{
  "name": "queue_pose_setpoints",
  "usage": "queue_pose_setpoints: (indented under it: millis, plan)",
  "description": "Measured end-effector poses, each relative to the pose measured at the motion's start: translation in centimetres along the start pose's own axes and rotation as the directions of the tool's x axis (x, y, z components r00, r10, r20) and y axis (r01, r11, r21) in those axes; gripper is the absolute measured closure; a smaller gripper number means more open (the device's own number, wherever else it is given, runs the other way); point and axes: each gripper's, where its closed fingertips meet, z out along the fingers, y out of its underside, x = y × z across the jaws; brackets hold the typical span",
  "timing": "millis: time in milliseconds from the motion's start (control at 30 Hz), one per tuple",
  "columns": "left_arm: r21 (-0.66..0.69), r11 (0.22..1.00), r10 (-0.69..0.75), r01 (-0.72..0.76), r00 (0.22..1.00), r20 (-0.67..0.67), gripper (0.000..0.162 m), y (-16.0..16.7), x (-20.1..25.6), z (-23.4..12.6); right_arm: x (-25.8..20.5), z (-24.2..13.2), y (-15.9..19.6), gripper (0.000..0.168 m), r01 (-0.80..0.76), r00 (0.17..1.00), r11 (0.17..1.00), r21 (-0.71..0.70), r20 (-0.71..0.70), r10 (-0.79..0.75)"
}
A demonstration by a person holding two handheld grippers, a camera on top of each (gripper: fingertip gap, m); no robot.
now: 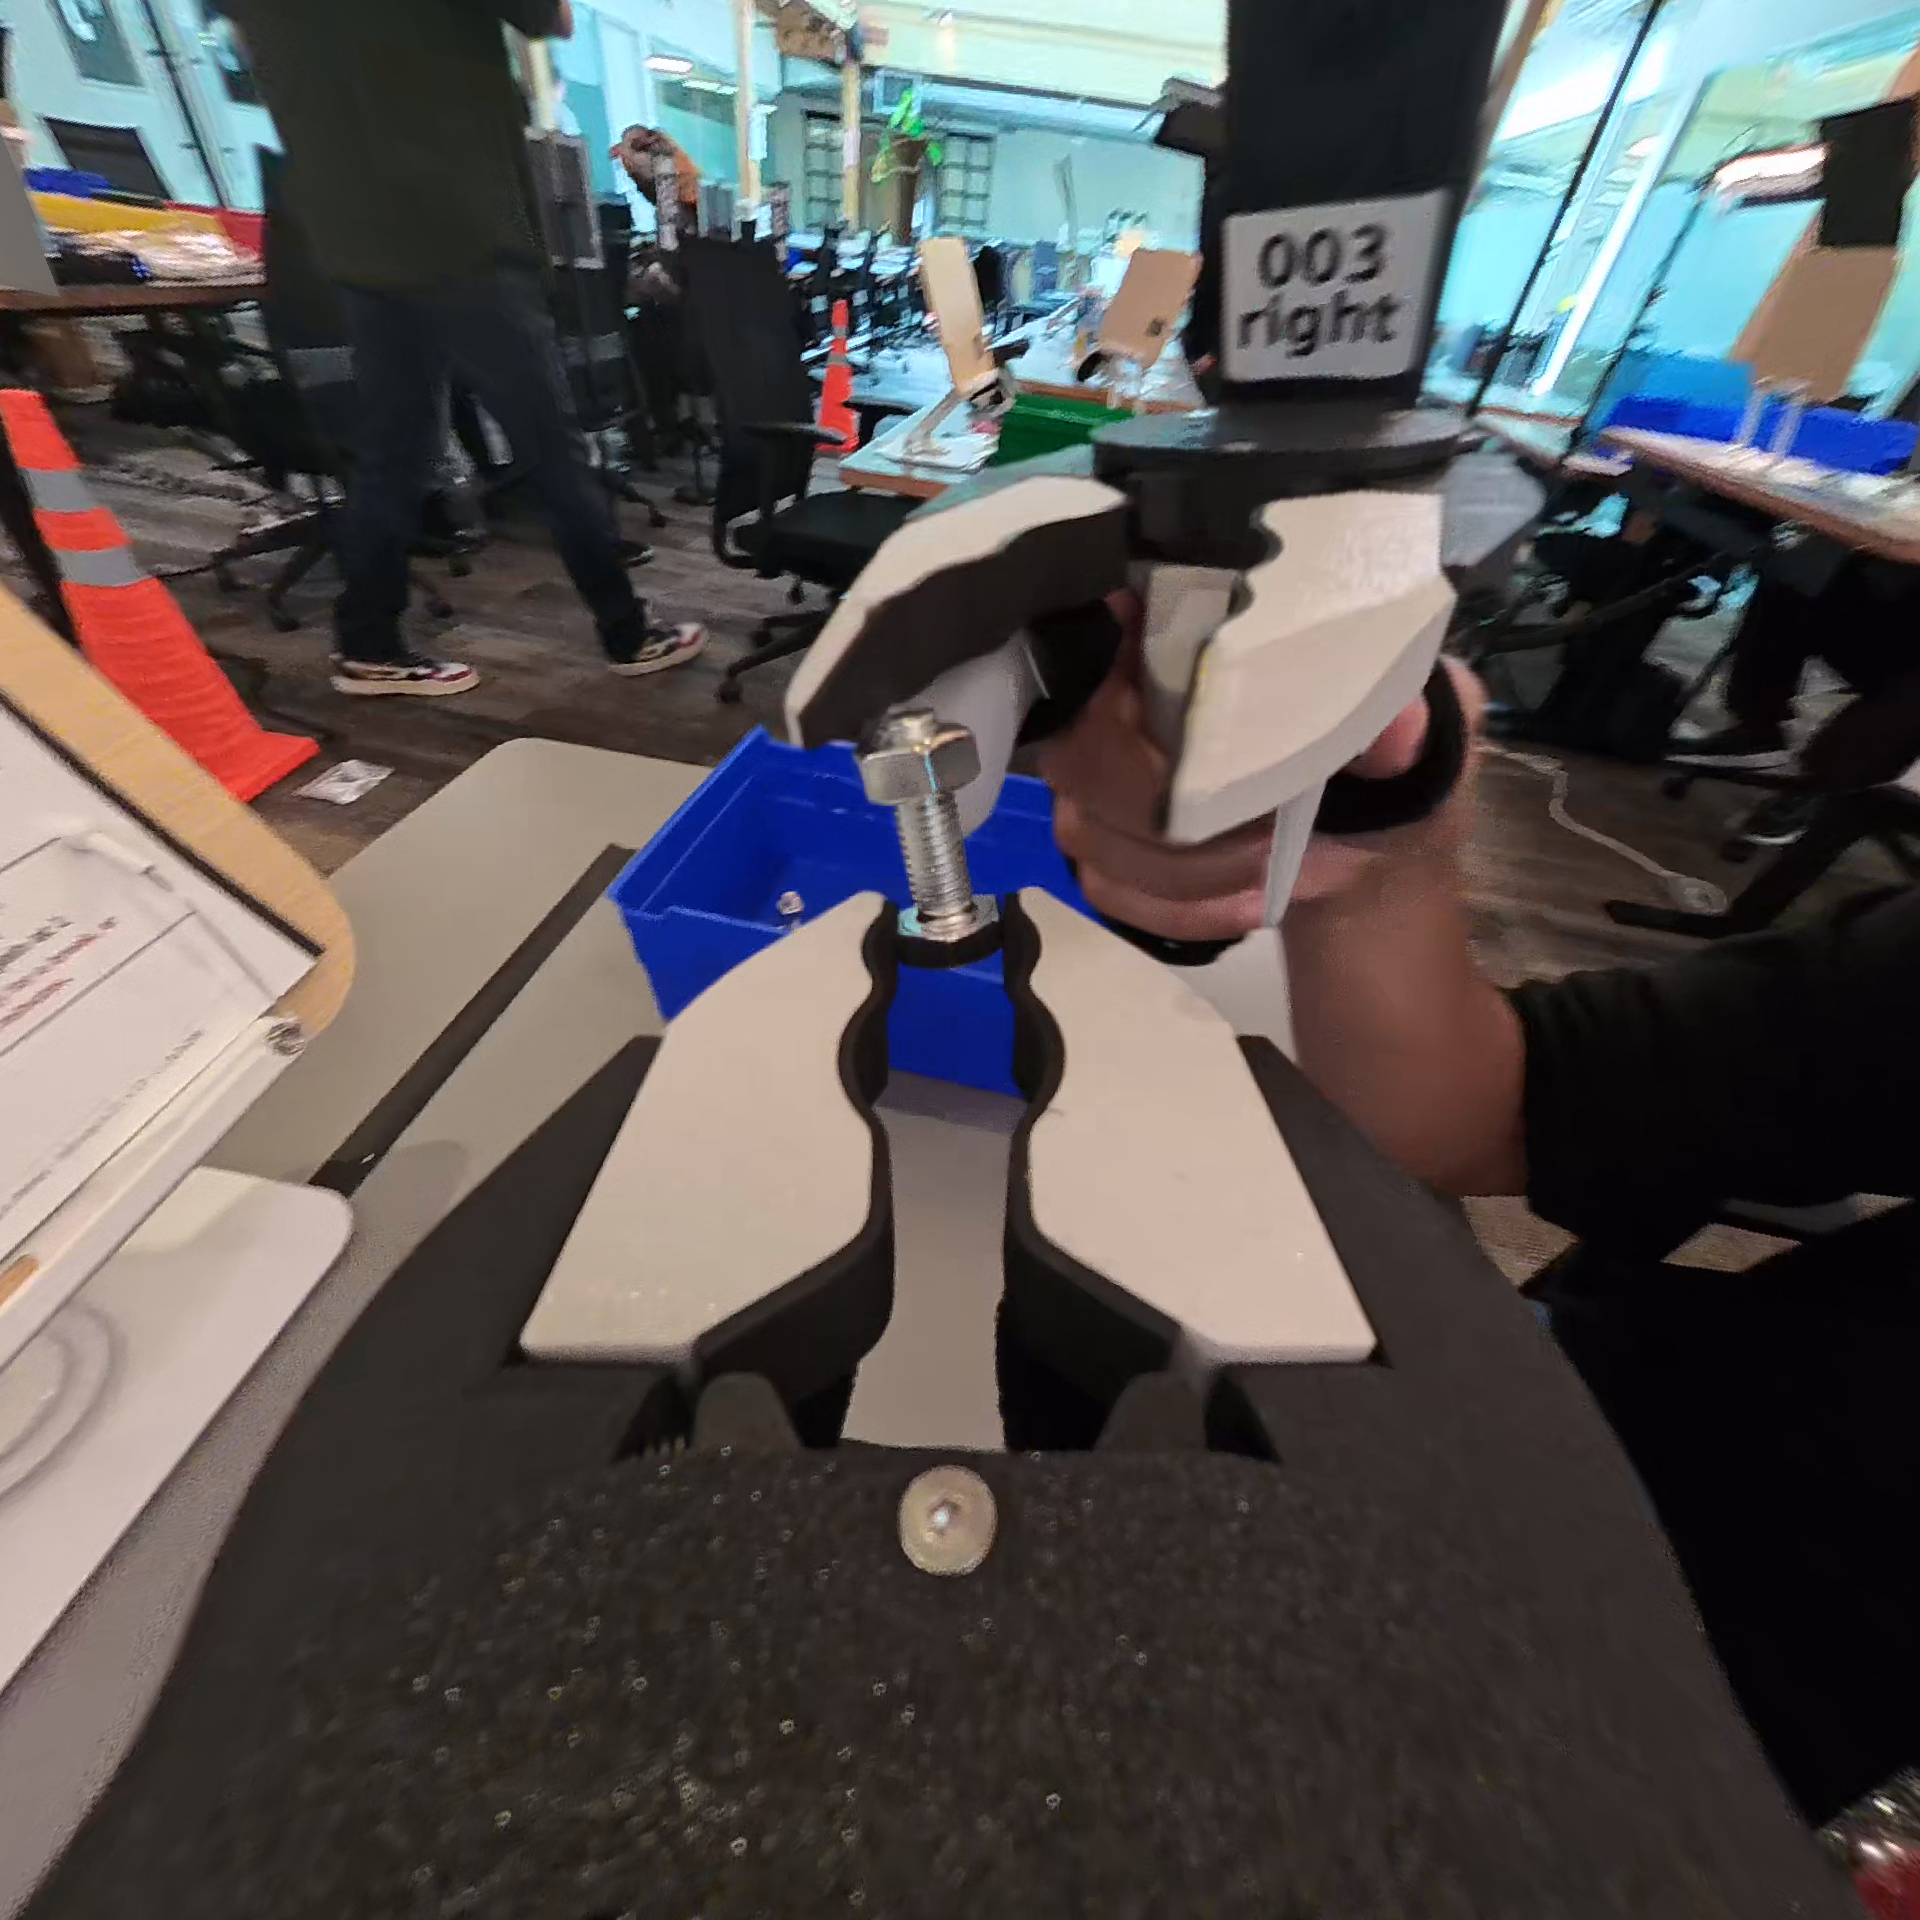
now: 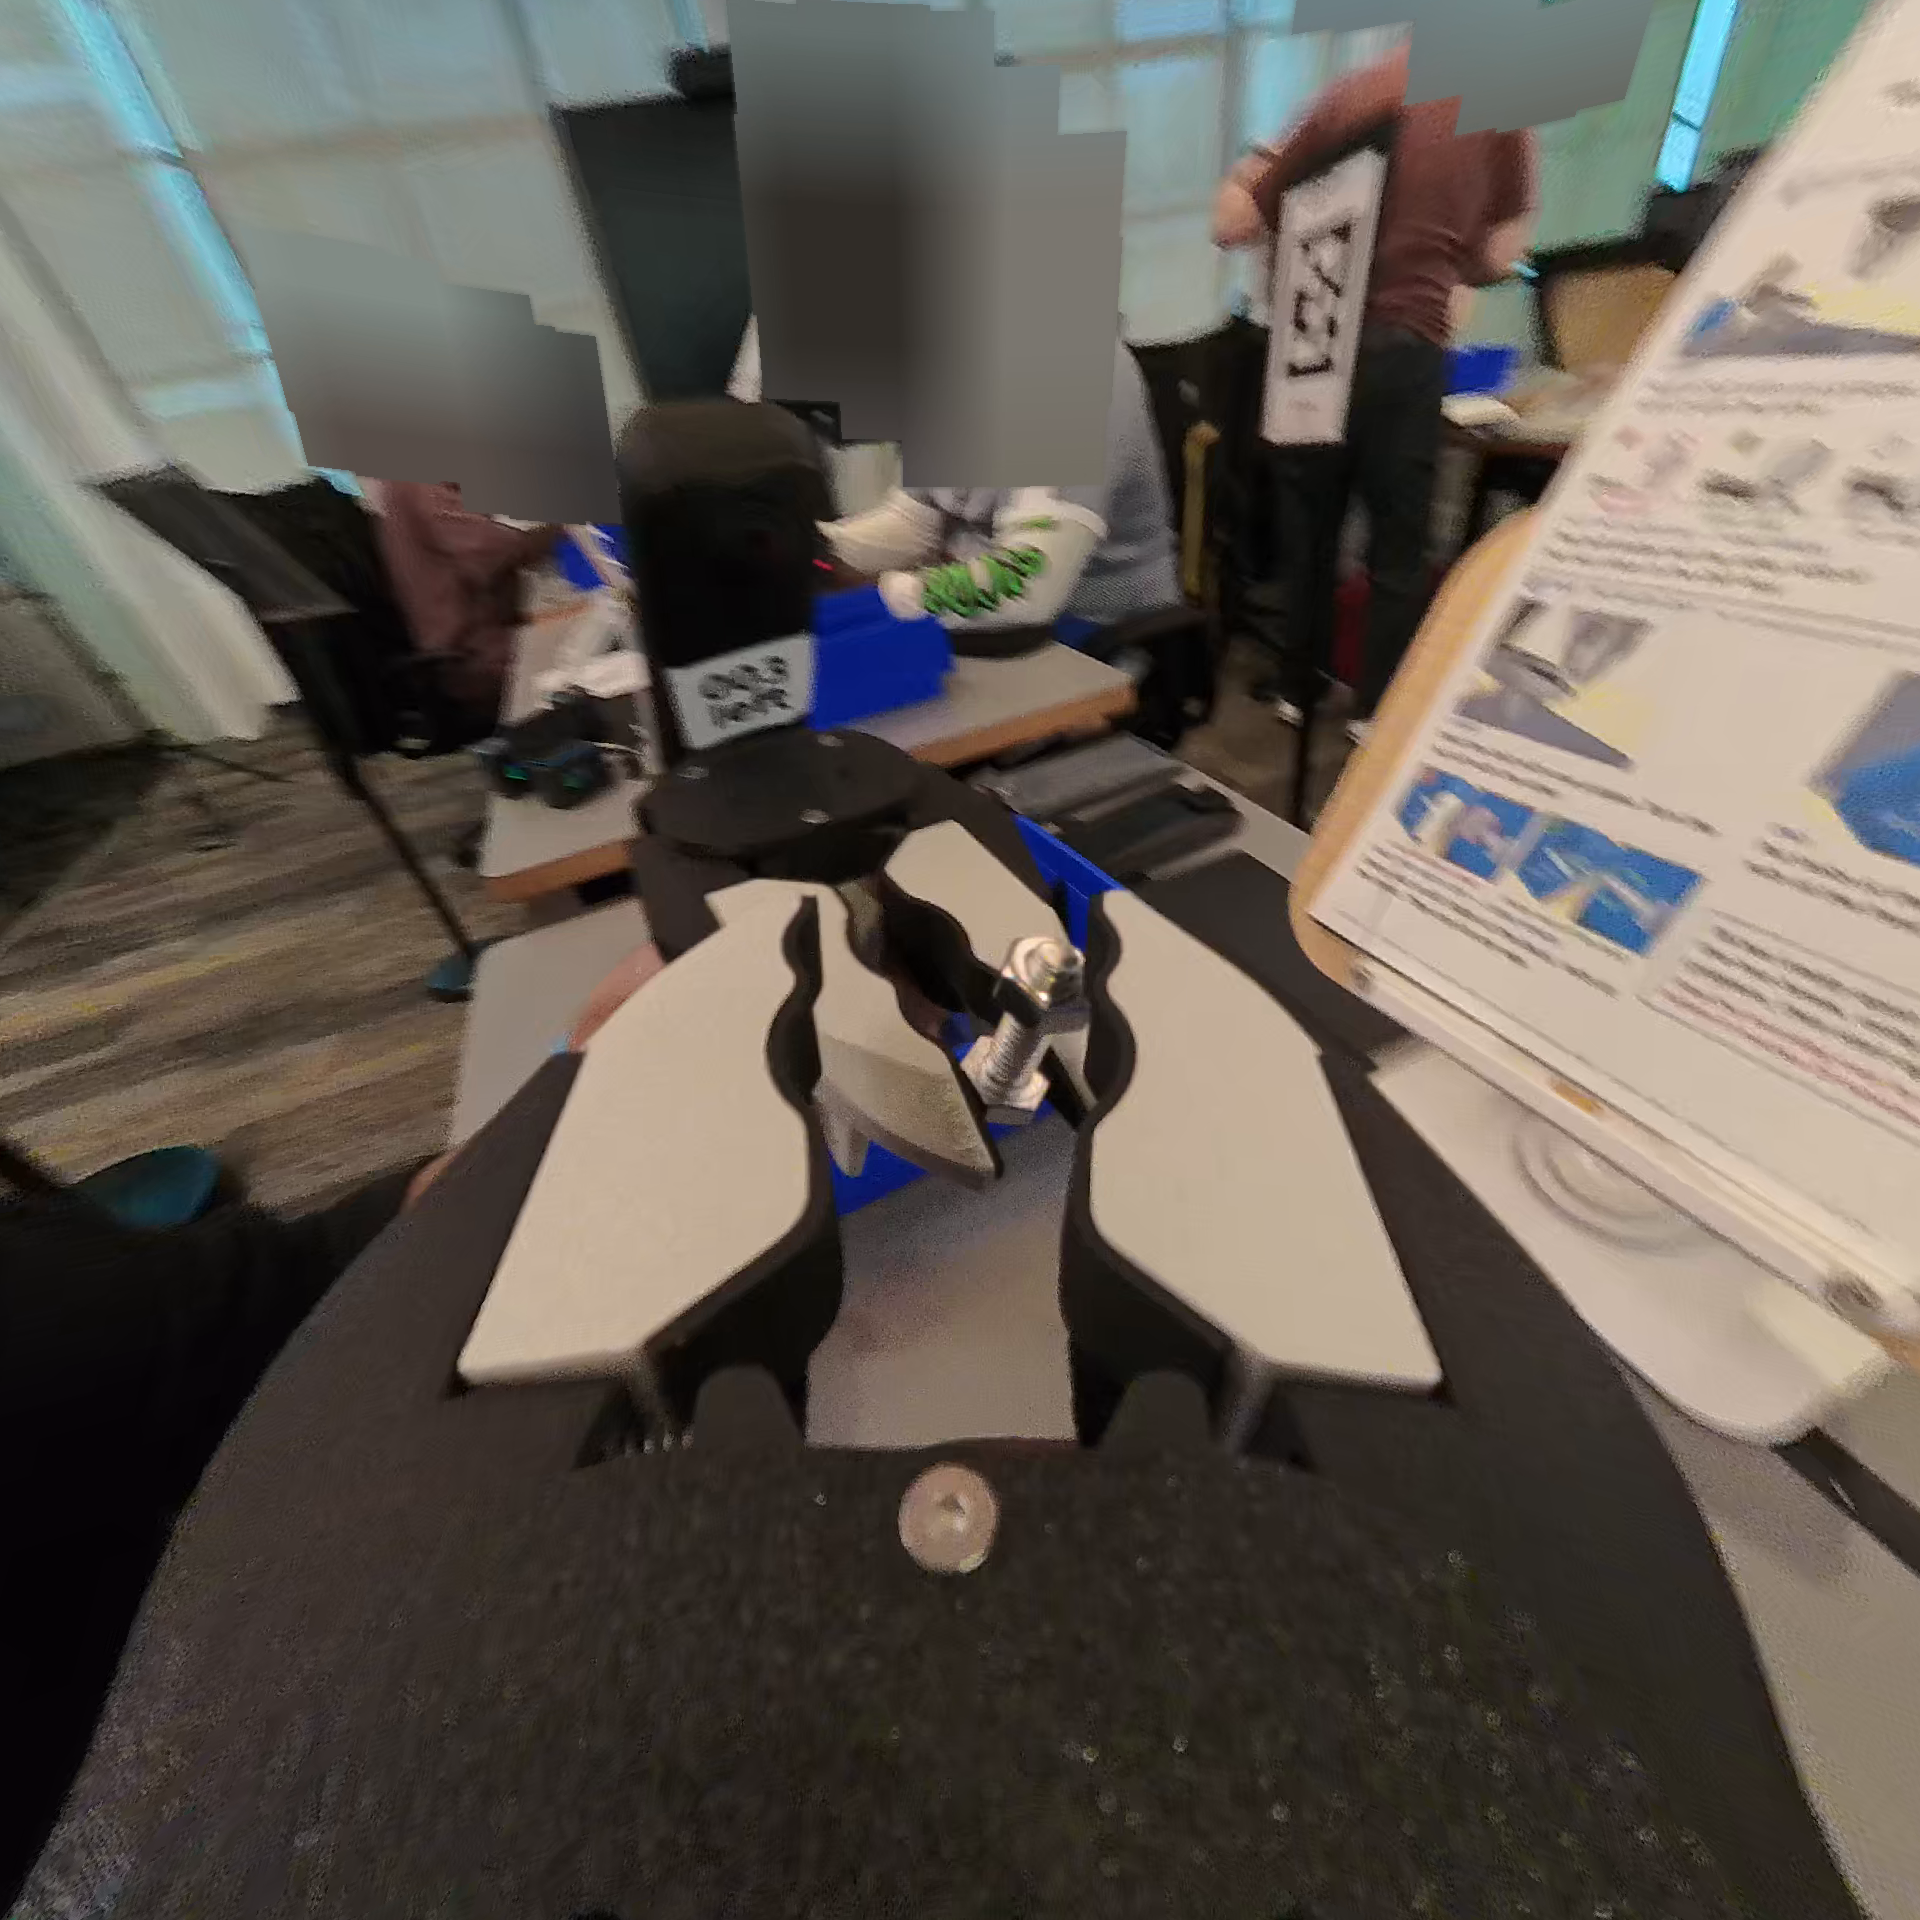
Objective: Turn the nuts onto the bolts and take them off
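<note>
Left wrist view: your left hand-held gripper (image 1: 943, 920) clamps the nut (image 1: 948, 921) under the upright bolt (image 1: 928, 821). Your right hand-held gripper (image 1: 971, 774) touches the bolt's head, grip unclear.

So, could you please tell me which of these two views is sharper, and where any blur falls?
Left wrist view: the bolt and left gripper are crisp, with wide-angle bending at the edges. Right wrist view: softer overall; the instruction sheet and background people are smeared, though the bolt stays readable.

Bright, even indoor light; wide-angle bending at the edges. Behind the sharp bolt (image 1: 928, 821) the room blurs, worse in the right wrist view.
</note>
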Motion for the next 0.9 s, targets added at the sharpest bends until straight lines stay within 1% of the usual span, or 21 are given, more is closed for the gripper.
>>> queue_pose_setpoints:
  millis: [67, 100, 167, 200, 300, 400, 467, 500, 533, 567, 600, 633, 667, 733, 800, 833, 900]
  plan:
    - [0.043, 0.999, -0.028, 0.031, 0.997, -0.075, 0.144, -0.7, 0.9, -0.4, -1.1, -0.7, -0.8, 0.122, 0.008, 0.990, 0.998, 0.069, 0.141, -0.017]
    - [0.062, 0.997, -0.045, 0.054, 0.990, -0.135, 0.144, -1.0, 1.6, -0.7, -1.6, -1.1, -1.1, 0.121, -0.011, 0.976, 0.995, 0.097, 0.217, -0.010]
    - [0.087, 0.992, -0.067, 0.092, 0.965, -0.253, 0.144, -1.5, 3.1, -1.1, -1.8, -1.8, -1.8, 0.121, -0.103, 0.941, 0.984, 0.147, 0.334, 0.049]
    - [0.101, 0.990, -0.069, 0.102, 0.954, -0.291, 0.144, -1.7, 3.6, -1.3, -1.6, -2.0, -2.0, 0.121, -0.166, 0.920, 0.973, 0.162, 0.381, 0.093]
    - [0.117, 0.985, -0.076, 0.129, 0.923, -0.377, 0.144, -2.1, 4.8, -1.7, -1.0, -1.6, -1.8, 0.116, -0.322, 0.845, 0.939, 0.122, 0.485, 0.226]
    - [0.140, 0.979, -0.080, 0.149, 0.908, -0.412, 0.144, -2.5, 5.1, -2.0, -2.0, -1.6, -1.2, 0.116, -0.384, 0.741, 0.922, 0.053, 0.613, 0.273]
    - [0.152, 0.974, -0.087, 0.168, 0.897, -0.433, 0.144, -2.8, 5.2, -2.3, -2.3, -1.9, -1.4, 0.121, -0.417, 0.684, 0.907, 0.050, 0.675, 0.277]
    - [0.151, 0.974, -0.090, 0.169, 0.900, -0.425, 0.144, -2.8, 5.0, -2.3, -2.2, -1.9, -1.4, 0.128, -0.418, 0.685, 0.906, 0.060, 0.676, 0.271]
    - [0.148, 0.975, -0.091, 0.165, 0.906, -0.413, 0.144, -2.7, 4.9, -2.2, -2.0, -1.7, -1.2, 0.134, -0.398, 0.705, 0.914, 0.075, 0.663, 0.253]
    - [0.142, 0.977, -0.091, 0.160, 0.909, -0.406, 0.144, -2.6, 4.8, -2.2, -2.1, -1.6, -1.1, 0.138, -0.372, 0.721, 0.924, 0.089, 0.656, 0.226]
    - [0.135, 0.978, -0.091, 0.157, 0.912, -0.400, 0.144, -2.4, 4.7, -2.1, -2.2, -1.6, -1.0, 0.139, -0.358, 0.727, 0.929, 0.096, 0.654, 0.212]
    - [0.130, 0.979, -0.093, 0.154, 0.917, -0.389, 0.144, -2.4, 4.6, -2.0, -2.4, -1.7, -1.0, 0.148, -0.348, 0.722, 0.932, 0.100, 0.663, 0.198]
    - [0.127, 0.981, -0.091, 0.150, 0.920, -0.382, 0.144, -2.3, 4.5, -1.9, -2.6, -1.9, -1.1, 0.152, -0.341, 0.720, 0.934, 0.102, 0.667, 0.191]
    - [0.126, 0.981, -0.090, 0.146, 0.923, -0.373, 0.144, -2.3, 4.4, -1.9, -2.5, -1.8, -1.1, 0.152, -0.325, 0.741, 0.940, 0.105, 0.645, 0.184]
    - [0.120, 0.985, -0.082, 0.127, 0.944, -0.320, 0.144, -2.2, 3.9, -1.7, -2.1, -1.5, -1.1, 0.153, -0.303, 0.783, 0.947, 0.106, 0.594, 0.184]
    - [0.116, 0.987, -0.074, 0.112, 0.954, -0.291, 0.144, -2.1, 3.6, -1.6, -1.9, -1.4, -1.0, 0.153, -0.285, 0.809, 0.953, 0.105, 0.560, 0.180]
    - [0.100, 0.992, -0.055, 0.076, 0.979, -0.197, 0.144, -1.8, 2.5, -1.4, -1.2, -0.7, -0.9, 0.153, -0.251, 0.877, 0.963, 0.098, 0.445, 0.184]
